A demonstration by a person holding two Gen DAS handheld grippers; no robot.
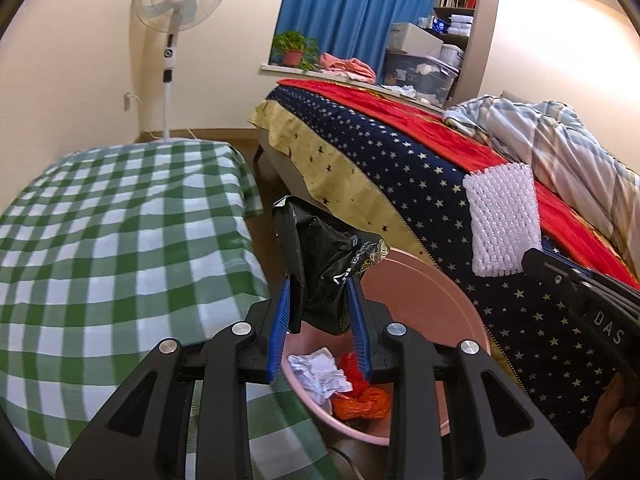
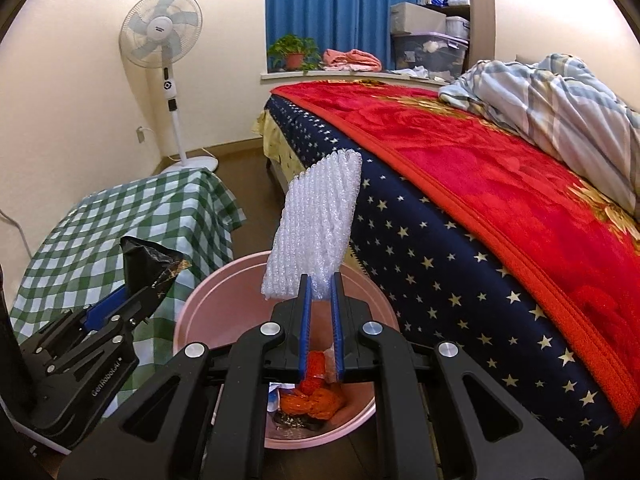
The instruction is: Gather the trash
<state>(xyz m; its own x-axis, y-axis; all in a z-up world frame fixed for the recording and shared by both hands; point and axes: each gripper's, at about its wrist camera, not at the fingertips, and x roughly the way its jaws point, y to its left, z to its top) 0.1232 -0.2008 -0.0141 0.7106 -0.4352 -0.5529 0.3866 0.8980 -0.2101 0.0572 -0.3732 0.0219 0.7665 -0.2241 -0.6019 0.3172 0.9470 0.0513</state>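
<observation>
Trash is pinched in both tools right above the pink basin [image 1: 424, 292]: the left gripper [image 1: 320, 308] has its blue pads pressed on a crumpled black plastic bag [image 1: 320, 248], and the right gripper [image 2: 320, 300] has its jaws nearly together on the lower end of a white foam net sleeve [image 2: 316, 228], which stands up tall and leans slightly. Below them the basin sits on the floor, wedged between a table covered in a green checked cloth [image 1: 112, 240] and the starred side of the bed [image 2: 460, 264]; it already holds crumpled white paper [image 1: 320, 372] and an orange plastic bag [image 1: 360, 400]. Both pieces are light and springy, so the likely trouble is at release, I judge: the foam sleeve is gripped only at one end and could tip outward over the rim toward the bed, and the black bag could cling to a pad or drift onto the checked cloth if let go too high. The two tools are near each other over one opening, so they could also knock together. Farther off stand a pedestal fan [image 2: 164, 40], a potted plant [image 2: 294, 54] on the sill and blue curtains [image 2: 340, 8].
</observation>
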